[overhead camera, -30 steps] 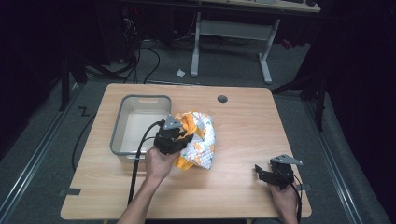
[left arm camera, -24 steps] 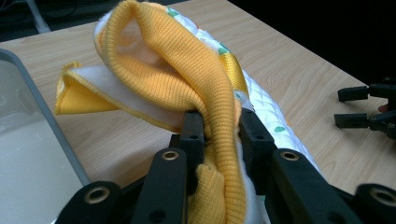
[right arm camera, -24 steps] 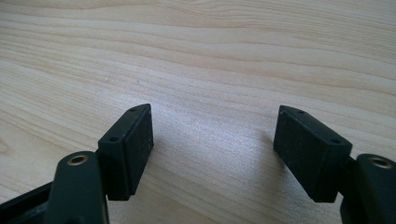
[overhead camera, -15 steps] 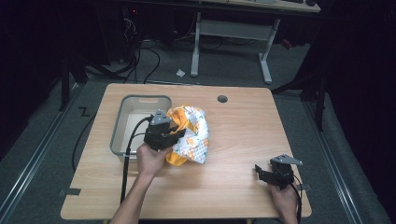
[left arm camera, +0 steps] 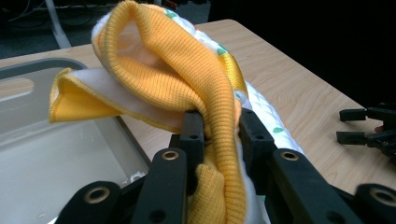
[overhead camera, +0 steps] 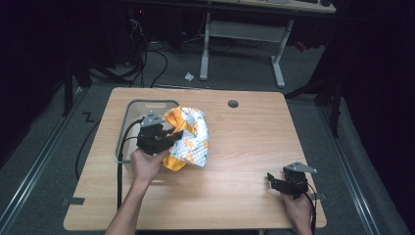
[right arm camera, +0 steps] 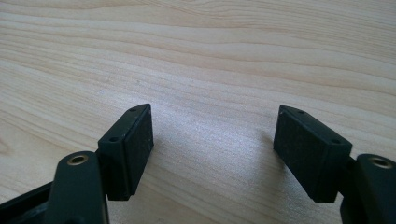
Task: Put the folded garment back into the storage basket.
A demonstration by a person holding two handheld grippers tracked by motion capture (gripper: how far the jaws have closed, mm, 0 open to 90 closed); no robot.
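A bunched orange and white patterned cloth [overhead camera: 188, 137] hangs lifted over the right rim of a grey bin [overhead camera: 128, 117] at the table's left. My left gripper [overhead camera: 169, 137] is shut on the cloth; in the left gripper view its orange knit edge [left arm camera: 187, 79] is pinched between the two black jaws, with my left gripper [left arm camera: 217, 128] just beside the bin's wall [left arm camera: 60, 140]. My right gripper [overhead camera: 272, 182] rests at the table's front right, well apart from the cloth. In its own view my right gripper [right arm camera: 215, 149] stands open over bare wood.
The wooden table [overhead camera: 244, 147] has a round cable hole [overhead camera: 233, 104] near its back edge. A cable [overhead camera: 120, 166] trails from the left gripper along the bin. Another desk's legs [overhead camera: 279, 63] and floor cables stand beyond the table.
My left gripper has carried the cloth leftward and a little back, from the table's middle to over the bin's right rim. The right gripper has stayed put.
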